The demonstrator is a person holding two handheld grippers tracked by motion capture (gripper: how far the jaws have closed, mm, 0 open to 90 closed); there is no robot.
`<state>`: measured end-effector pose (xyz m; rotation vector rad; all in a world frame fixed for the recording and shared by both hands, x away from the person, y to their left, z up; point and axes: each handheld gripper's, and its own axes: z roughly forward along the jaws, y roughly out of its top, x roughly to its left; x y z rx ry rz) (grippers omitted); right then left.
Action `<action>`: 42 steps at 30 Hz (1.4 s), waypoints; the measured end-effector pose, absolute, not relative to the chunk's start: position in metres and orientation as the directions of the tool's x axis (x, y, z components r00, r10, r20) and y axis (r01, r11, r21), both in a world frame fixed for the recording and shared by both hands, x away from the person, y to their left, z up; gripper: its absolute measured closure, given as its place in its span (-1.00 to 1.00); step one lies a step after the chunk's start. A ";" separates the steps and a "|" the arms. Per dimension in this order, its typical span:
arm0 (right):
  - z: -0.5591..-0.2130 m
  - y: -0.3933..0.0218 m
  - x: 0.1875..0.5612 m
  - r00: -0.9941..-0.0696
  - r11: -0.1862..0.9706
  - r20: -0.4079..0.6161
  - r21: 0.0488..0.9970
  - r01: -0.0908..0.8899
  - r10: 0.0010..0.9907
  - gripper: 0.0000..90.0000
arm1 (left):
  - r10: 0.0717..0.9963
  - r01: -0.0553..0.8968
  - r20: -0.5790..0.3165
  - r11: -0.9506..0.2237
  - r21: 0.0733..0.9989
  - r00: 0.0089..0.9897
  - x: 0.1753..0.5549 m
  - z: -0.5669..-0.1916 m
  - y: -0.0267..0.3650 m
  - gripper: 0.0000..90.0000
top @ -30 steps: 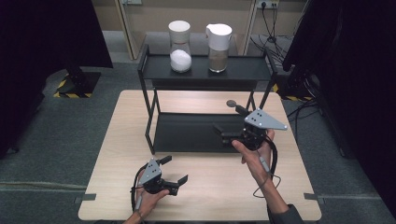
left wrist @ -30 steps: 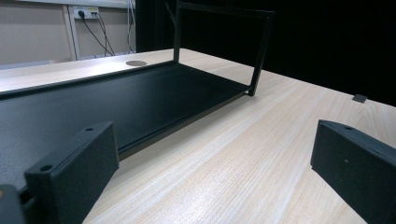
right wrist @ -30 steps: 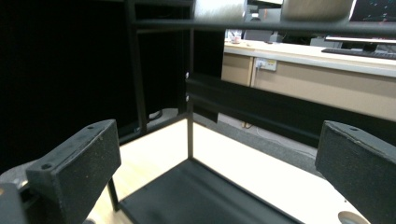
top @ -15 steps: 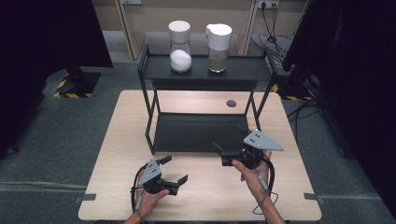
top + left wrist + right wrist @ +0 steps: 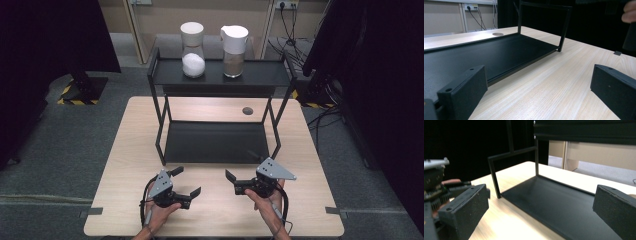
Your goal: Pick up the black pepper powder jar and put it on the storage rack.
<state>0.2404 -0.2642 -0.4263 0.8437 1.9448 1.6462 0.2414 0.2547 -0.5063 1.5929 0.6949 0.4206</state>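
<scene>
Both the left gripper (image 5: 189, 181) and the right gripper (image 5: 239, 175) rest spread and empty at the bottom centre; the nearest thing — the black rack (image 5: 215, 142) mid-frame — likely calls for a reach forward.

High view overhead; both gripper views low, sharing the black rack (image 5: 220, 142).
</scene>
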 end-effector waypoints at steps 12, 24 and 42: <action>-0.454 -0.268 0.232 -0.714 0.088 0.067 0.980 0.177 0.696 -0.99 | 0.651 0.191 -0.125 -0.032 0.981 0.749 0.242 -0.506 0.255 -0.99; -0.473 -0.263 0.230 -0.728 0.073 0.097 0.978 0.198 0.678 -0.99 | 0.655 0.194 -0.128 -0.028 0.981 0.744 0.242 -0.507 0.255 -0.99; -0.483 -0.260 0.228 -0.739 0.087 0.103 0.973 0.214 0.666 -0.99 | 0.656 0.195 -0.136 -0.017 0.981 0.742 0.242 -0.507 0.256 -0.99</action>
